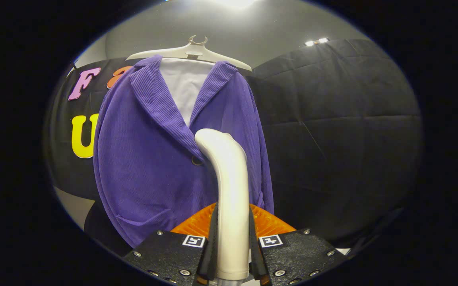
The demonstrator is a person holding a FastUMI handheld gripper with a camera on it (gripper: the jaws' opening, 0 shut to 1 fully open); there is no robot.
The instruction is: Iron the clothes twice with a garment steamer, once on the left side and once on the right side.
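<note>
Holding the steamer [229, 190] tight, our gripper [232, 254] has one finger on each side of its white handle, and both fingers press on it. So the claw is closed narrow around the steamer, with nothing else in it. The steamer stands up straight between the fingers and rises well above them. Near the top it bends over toward the jacket [153, 159], and its rounded head sits in front of the jacket's middle, close to a dark button [196, 161]. We cannot tell if the head touches the cloth or only hangs just in front of it.

The jacket is purple and has thin ribs running down it. It hangs just beyond our fingers on a pale hanger [193, 51]. Its collar folds open at the top, and we see a white shirt [183, 85] inside the collar. One side of the jacket has a pocket [145, 220] low down. The steamer's handle covers part of the other side.

Something orange with ridges [268, 222] lies low behind the steamer, just ahead of our fingers. We cannot tell what it is.

Behind the jacket hangs the black cloth wall [340, 131] of the booth, with soft folds in it. Above the cloth we see a grey ceiling [261, 35] with bright lights [316, 41] on it.
</note>
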